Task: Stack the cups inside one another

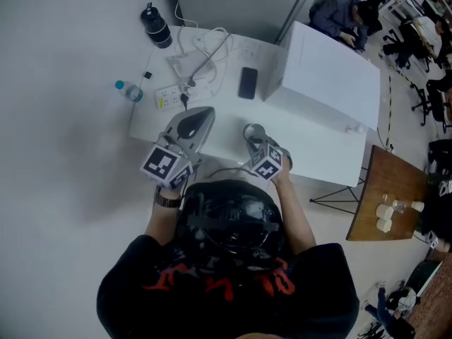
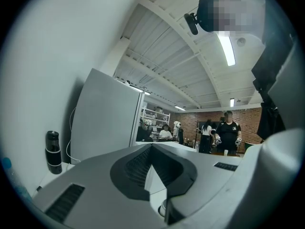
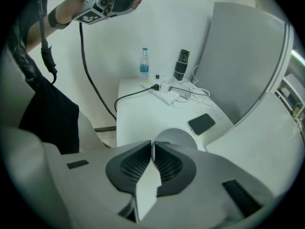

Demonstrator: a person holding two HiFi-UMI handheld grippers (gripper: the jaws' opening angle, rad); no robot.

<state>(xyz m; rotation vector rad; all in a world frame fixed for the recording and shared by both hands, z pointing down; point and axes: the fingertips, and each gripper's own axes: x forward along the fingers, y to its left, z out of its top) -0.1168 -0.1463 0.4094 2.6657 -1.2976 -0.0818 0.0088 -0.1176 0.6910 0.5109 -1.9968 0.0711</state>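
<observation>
Jaws of the right gripper (image 3: 151, 144) are pinched on the rim wall of a white cup (image 3: 175, 137), one pad inside and one outside, with the cup's mouth showing just past the tips. In the head view this gripper (image 1: 257, 141) tilts steeply down and holds the cup (image 1: 252, 130) over the near part of the table (image 1: 311, 147), close to the person's edge.

The left gripper (image 1: 203, 115) lies level just beside it, to the left, also over the near edge. Its tips (image 2: 151, 146) are together. A pale wedge shows between the pads, and I cannot tell whether anything is caught there.

Bare tabletop lies between the cup and the phone (image 1: 247, 82) farther in. To the right, a tall white board (image 1: 332, 69) stands on the table and closes off that side. The far left corner is crowded with a power strip and cables (image 1: 173, 94), a water bottle (image 1: 129, 90) at the left edge and a dark flask (image 1: 156, 27) at the back. Open floor runs along the left edge.
</observation>
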